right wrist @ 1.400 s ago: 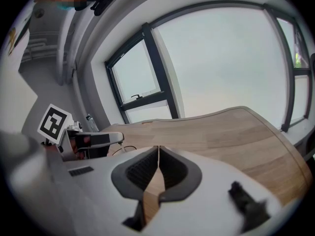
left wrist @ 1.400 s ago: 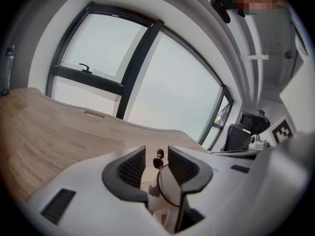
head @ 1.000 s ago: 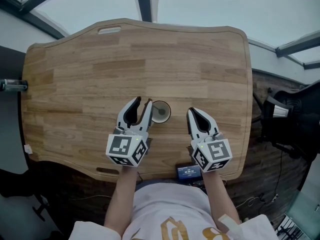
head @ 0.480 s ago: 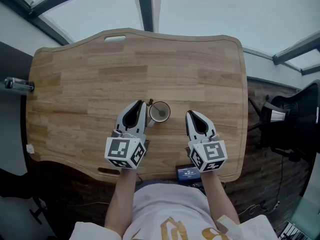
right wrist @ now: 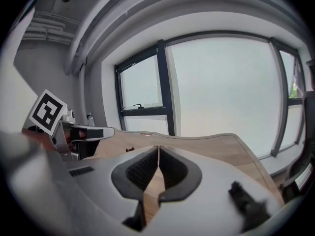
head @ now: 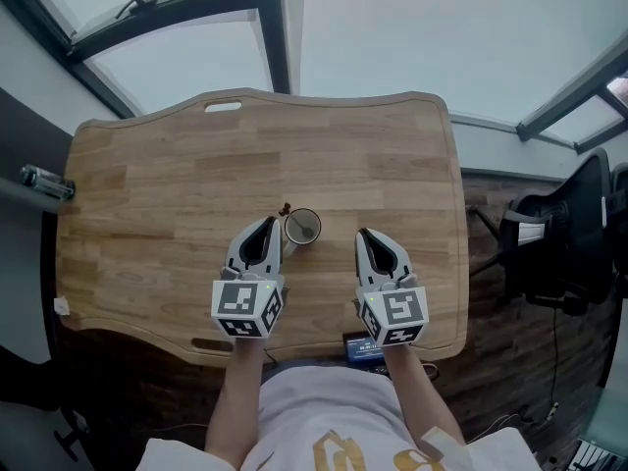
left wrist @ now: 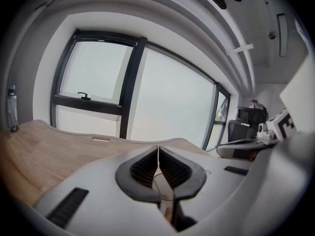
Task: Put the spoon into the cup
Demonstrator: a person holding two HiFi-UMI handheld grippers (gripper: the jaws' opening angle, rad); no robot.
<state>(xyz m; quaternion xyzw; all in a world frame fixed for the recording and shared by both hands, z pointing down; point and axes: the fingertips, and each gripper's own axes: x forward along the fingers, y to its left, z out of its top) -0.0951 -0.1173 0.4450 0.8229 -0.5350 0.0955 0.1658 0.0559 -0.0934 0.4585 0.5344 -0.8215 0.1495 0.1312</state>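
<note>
Over the wooden desk (head: pixel 147 194), front middle: left hand-held gripper (head: pixel 266 224), jaws just closed together, nothing between; right hand-held gripper (head: pixel 364 234), jaws together, empty. Cup (head: pixel 302 228) upright just beside the left tips. Spoon (head: pixel 286 208) in cup, handle end past the rim.

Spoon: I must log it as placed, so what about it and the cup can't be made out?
Spoon: head view, only a tiny dark tip shows; the cup hides the rest.
Cup's inside: head view, too small.
Cup: gripper views, nearly all behind the left gripper and right gripper.
</note>
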